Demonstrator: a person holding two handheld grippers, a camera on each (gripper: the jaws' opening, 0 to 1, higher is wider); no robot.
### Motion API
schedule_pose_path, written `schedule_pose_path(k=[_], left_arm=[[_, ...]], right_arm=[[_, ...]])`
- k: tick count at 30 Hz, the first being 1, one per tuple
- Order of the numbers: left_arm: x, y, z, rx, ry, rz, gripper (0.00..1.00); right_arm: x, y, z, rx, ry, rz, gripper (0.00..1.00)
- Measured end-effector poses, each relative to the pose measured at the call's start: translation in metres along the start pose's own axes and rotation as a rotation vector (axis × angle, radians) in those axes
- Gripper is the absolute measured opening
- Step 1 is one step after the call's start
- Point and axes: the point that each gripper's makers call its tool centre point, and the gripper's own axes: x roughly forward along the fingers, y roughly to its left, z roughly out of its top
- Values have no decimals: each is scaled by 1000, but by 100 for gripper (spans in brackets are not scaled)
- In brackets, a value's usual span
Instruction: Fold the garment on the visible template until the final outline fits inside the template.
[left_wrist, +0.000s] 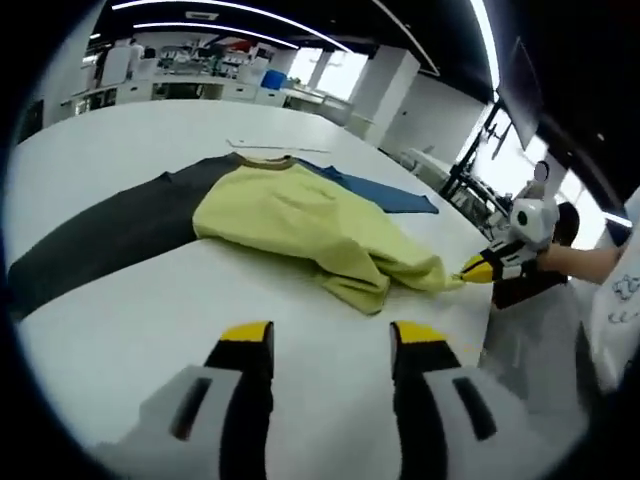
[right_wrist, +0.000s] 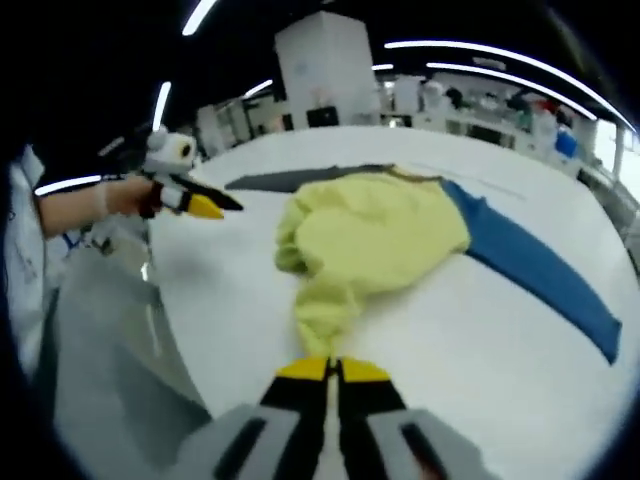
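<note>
Right gripper view has the right gripper (right_wrist: 330, 372) clenched on the hem of the yellow shirt (right_wrist: 370, 235), whose crumpled body runs straight ahead from the jaws toward its collar. Its blue sleeve (right_wrist: 540, 265) trails off to the right, a dark sleeve (right_wrist: 285, 180) far ahead-left. The left gripper (right_wrist: 205, 205), well apart on the left, stands released over bare white table (left_wrist: 130, 330), nothing in between. Left gripper view shows its yellow-tipped fingers (left_wrist: 245, 335) parted; no template outline is discernible.

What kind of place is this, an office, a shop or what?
Probably a lab or workshop hall: a large white table, white benches with equipment behind, and long ceiling strip lights overhead.
</note>
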Motion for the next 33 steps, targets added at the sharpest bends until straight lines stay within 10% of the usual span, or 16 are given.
schedule_pose_path(k=[13,26,33], left_arm=[[56,4,16,-295,-33,6,33],[63,-5,23,-384,-63,-48,6],[51,-15,52,-406,-95,-119,0]], right_arm=[[-5,-1,4,21,-20,-18,0],[-4,-3,5,36,-26,-21,0],[-10,-10,9,56,-46,-33,0]])
